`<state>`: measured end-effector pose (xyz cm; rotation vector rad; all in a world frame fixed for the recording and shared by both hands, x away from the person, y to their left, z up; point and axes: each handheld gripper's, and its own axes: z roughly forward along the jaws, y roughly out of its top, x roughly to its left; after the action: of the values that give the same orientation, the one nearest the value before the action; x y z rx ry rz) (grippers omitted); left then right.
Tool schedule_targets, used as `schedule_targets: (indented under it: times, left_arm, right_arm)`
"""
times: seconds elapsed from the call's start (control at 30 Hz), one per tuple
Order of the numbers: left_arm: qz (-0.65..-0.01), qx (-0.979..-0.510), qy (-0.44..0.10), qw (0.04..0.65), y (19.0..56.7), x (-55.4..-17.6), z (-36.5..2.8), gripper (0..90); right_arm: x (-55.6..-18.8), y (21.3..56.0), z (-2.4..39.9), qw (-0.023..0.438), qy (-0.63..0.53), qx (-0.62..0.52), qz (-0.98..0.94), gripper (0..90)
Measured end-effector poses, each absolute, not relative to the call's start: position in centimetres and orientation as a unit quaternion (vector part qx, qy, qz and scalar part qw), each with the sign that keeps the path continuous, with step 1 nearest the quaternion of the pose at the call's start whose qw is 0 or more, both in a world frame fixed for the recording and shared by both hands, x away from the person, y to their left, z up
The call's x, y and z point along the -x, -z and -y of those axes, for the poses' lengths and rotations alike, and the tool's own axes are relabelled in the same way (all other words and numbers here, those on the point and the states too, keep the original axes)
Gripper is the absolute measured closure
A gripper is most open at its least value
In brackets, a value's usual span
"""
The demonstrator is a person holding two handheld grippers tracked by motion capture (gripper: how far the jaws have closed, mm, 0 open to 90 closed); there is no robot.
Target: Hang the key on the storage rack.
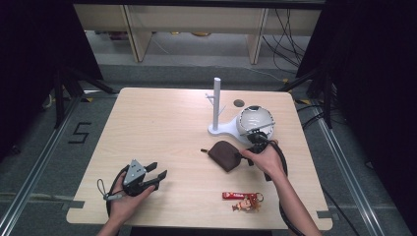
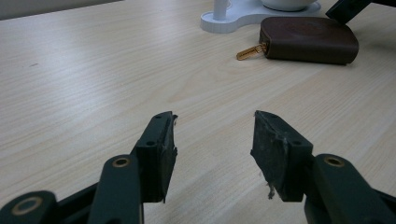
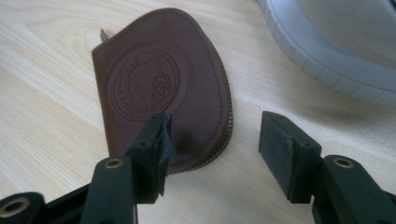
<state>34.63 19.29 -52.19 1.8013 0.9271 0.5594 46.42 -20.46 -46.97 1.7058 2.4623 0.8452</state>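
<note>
Brown pouch (image 3: 161, 86) — just before right gripper (image 3: 212, 140)

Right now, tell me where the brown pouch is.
High view: the pouch lies right of the table's centre, just before the white stand, with the open right gripper at its right edge.

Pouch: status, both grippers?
Right gripper open, over pouch edge. Left gripper open, nothing in it. Pouch flat beside stand. Nothing in the way.

Brown pouch (image 3: 163, 88) looking like smooth matt leather, embossed round stamp, brass-coloured zipper pull (image 2: 251, 52). Tabletop (image 1: 162, 132) showing pale wood grain, satin. White stand (image 1: 219, 129) reading as smooth plastic.
</note>
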Motion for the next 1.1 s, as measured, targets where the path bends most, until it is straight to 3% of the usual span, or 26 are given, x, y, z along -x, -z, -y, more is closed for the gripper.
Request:
schedule_targets:
  times: [0.47, 0.7, 0.87, 0.9, 1.03, 1.1]
  left_arm:
    - [-0.382, -0.746, -0.231, 0.495, 52.2, -34.6, -19.2, 47.6]
    - [-0.382, -0.745, -0.231, 0.495, 52.2, -34.6, -19.3, 47.6]
    - [-0.38, -0.747, -0.229, 0.495, 52.2, -34.7, -19.2, 47.6]
    - [-0.38, -0.747, -0.229, 0.495, 52.2, -34.7, -19.2, 47.6]
    - [-0.381, -0.747, -0.229, 0.494, 52.2, -34.7, -19.2, 47.6]
    - [-0.382, -0.745, -0.228, 0.496, 52.2, -34.7, -19.2, 47.6]
  right_arm:
    - [-48.1, 47.1, 19.5, -0.017, -0.243, -0.542, -0.804, 41.1]
    - [-48.5, 47.2, 19.4, -0.065, -0.238, -0.556, -0.794, 39.2]
    - [-49.0, 47.9, 19.9, -0.09, -0.259, -0.55, -0.789, 51.3]
    - [-48.8, 47.6, 19.9, -0.119, -0.25, -0.563, -0.778, 52.4]
    - [-49.1, 47.9, 20.0, -0.087, -0.261, -0.531, -0.801, 57.0]
    - [-48.9, 47.3, 19.7, -0.09, -0.247, -0.548, -0.794, 64.6]
